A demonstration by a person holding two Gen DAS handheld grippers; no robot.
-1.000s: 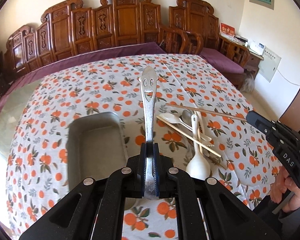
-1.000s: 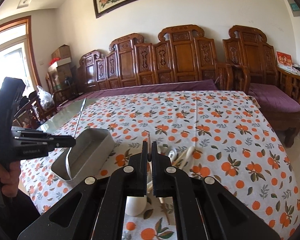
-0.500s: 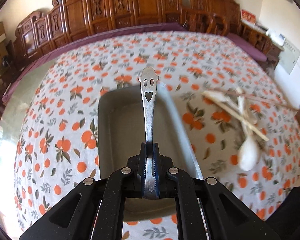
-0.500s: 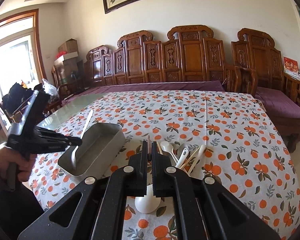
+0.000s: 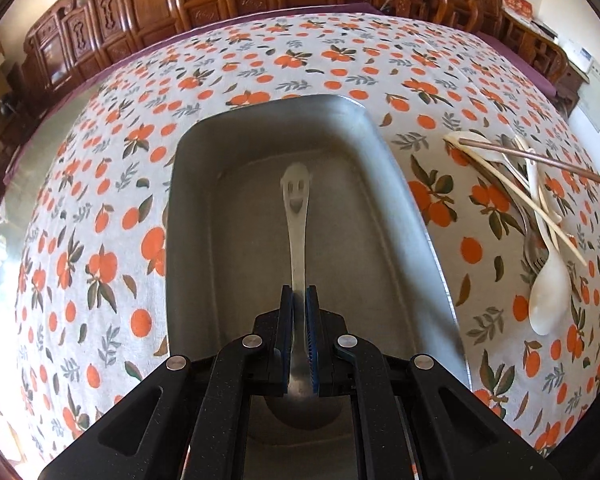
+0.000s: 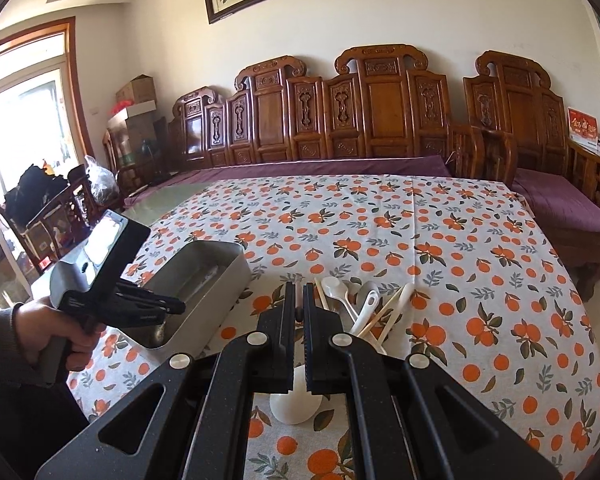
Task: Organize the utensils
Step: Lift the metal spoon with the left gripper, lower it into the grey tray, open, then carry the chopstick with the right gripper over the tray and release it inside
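The left gripper points steeply down into the metal tray, its two blue pads on either side of the neck of a steel spoon. The jaws have just been opening a little, with the spoon between them; a thin gap shows on each side of the neck, and I cannot tell whether the pads press on it. The spoon's handle runs straight ahead of the fingertips, ending in a cut-out smiling face over the tray floor; its bowl sits below and behind the jaws, near the tray's near end. Whether the handle tip touches the floor cannot be told.

To the right of this gripper, outside the tray wall, a heap of utensils lies on the orange-print tablecloth: a white ceramic spoon, pale chopsticks crossing it, a darker chopstick on top, and a metal fork partly hidden underneath.

The right gripper hovers above that heap, jaws drawn close with only a narrow slit between them and nothing held. Just ahead of its tips lie white spoons and chopsticks; a white spoon bowl shows beneath its body. To its left the person's hand grips the left gripper's handle over the tray's near end. Beyond the table stand carved wooden seats
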